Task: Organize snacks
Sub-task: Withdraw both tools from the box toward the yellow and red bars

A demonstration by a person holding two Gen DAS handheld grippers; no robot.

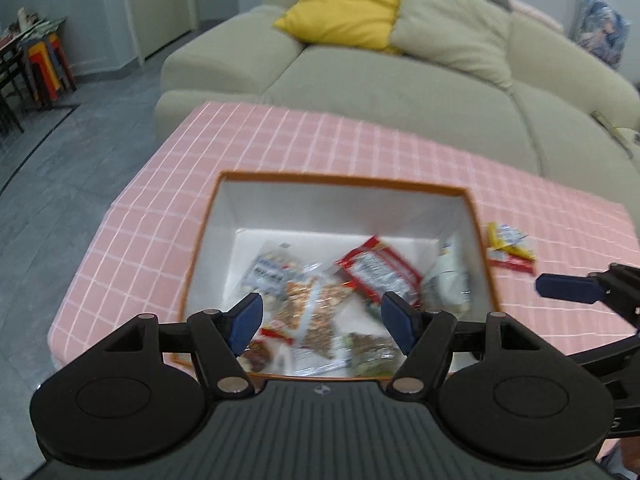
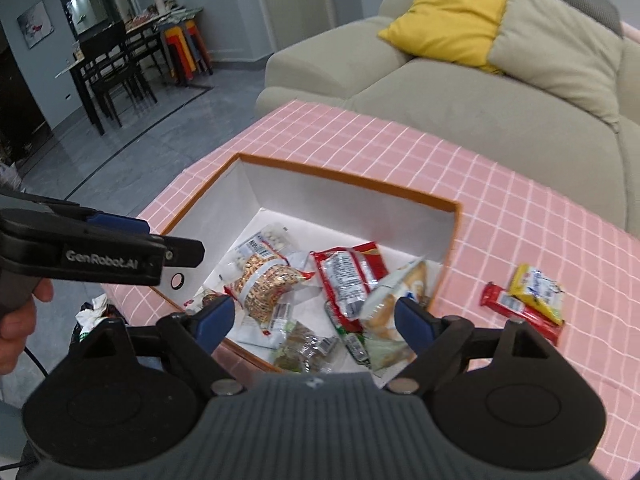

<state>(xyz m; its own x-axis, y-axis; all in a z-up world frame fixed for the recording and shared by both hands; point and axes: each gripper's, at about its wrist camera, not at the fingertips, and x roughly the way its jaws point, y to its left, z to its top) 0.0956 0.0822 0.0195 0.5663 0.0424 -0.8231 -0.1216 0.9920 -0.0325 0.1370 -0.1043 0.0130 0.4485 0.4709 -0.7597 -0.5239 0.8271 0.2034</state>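
Left gripper (image 1: 322,322): blue fingers spread wide, nothing between them, above the near rim of the orange-edged box (image 1: 344,179). Right gripper (image 2: 316,320): likewise spread and empty, over the same box. Inside lie mixed snack packets, including a peanut bag (image 2: 266,280) and a red packet (image 2: 348,276). Judged step: between deposits. The red and yellow wrappers (image 2: 528,300) remain on the pink checked tablecloth (image 2: 520,216) beside the box; next move calls for the right gripper to reach there.

1. The bench cloth (image 2: 500,184) is pink with a white grid.
2. The box (image 2: 344,178) has an orange rim and white inside walls.
3. Beside the box lie a red snack bar (image 2: 520,314) and a yellow packet (image 2: 538,290).
4. Each tool has blue pads (image 1: 246,322) on black arms.
5. The sofa (image 1: 400,92) is pale olive, bearing a yellow cushion (image 1: 344,4).
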